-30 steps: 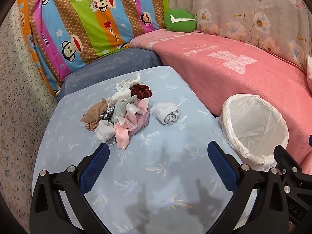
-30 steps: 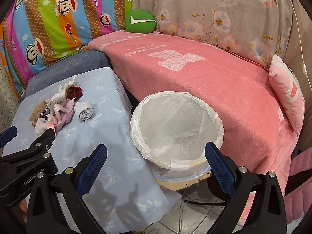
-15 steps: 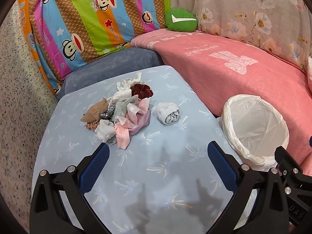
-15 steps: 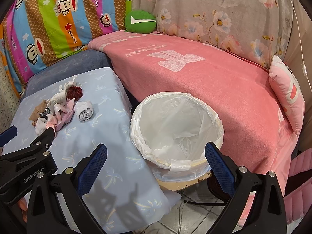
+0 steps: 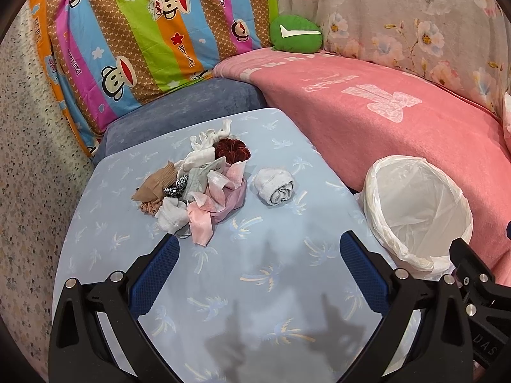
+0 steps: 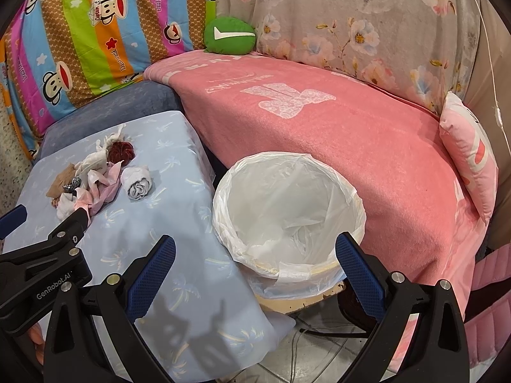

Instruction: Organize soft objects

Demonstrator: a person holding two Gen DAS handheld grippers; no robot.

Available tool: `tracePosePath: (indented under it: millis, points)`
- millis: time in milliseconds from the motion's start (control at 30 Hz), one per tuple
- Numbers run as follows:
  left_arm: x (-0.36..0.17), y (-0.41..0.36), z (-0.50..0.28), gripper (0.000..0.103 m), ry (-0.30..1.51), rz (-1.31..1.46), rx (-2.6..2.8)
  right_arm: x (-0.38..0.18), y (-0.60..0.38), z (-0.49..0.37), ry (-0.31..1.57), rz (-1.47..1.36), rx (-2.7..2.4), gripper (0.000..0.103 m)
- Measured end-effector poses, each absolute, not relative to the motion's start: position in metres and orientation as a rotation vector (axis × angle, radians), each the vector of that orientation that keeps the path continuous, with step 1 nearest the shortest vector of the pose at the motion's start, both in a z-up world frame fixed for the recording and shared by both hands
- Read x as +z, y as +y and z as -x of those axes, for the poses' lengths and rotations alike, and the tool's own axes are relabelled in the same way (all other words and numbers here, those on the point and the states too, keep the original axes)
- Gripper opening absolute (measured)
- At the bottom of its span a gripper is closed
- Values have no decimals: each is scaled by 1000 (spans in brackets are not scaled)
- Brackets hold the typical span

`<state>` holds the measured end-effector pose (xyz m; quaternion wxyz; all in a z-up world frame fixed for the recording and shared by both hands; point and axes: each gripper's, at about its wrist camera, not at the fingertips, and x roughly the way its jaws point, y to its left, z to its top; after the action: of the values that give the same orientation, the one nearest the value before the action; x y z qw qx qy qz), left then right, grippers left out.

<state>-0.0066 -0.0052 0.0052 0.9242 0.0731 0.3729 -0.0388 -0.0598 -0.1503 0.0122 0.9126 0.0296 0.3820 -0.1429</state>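
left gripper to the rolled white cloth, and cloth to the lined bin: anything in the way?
Nothing visible. The left gripper is open over bare blue cover, and the rolled white cloth lies apart from the pile of soft items. Only bare cover separates it from the lined bin.

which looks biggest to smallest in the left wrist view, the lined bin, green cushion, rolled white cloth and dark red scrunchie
1. lined bin, clearly largest, though it is also nearest the camera
2. green cushion, farthest away, so probably bigger than it looks
3. rolled white cloth
4. dark red scrunchie, close to the cloth in size, so that order is unsure
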Motion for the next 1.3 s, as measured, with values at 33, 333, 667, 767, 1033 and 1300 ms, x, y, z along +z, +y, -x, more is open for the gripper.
tracePosePath:
  millis: [33,333,667,767,1033,1300]
  points:
    - [5,-5,6,96,765,-149,-80,12,-151,60,786,-60,-294,98]
    - [5,-5,6,96,765,-150,-80,12,-151,60,786,-61,-293,98]
    - [5,-5,7,96,764,-149,-79,12,-150,60,786,-61,-294,98]
    - [5,-5,6,96,765,-149,-80,12,-150,60,786,-60,-295,98]
    - [5,-6,6,96,764,-149,-79,13,-150,59,788,-58,-293,98]
    - [2,-2,4,96,771,-139,-83,13,-149,56,784,-58,-294,98]
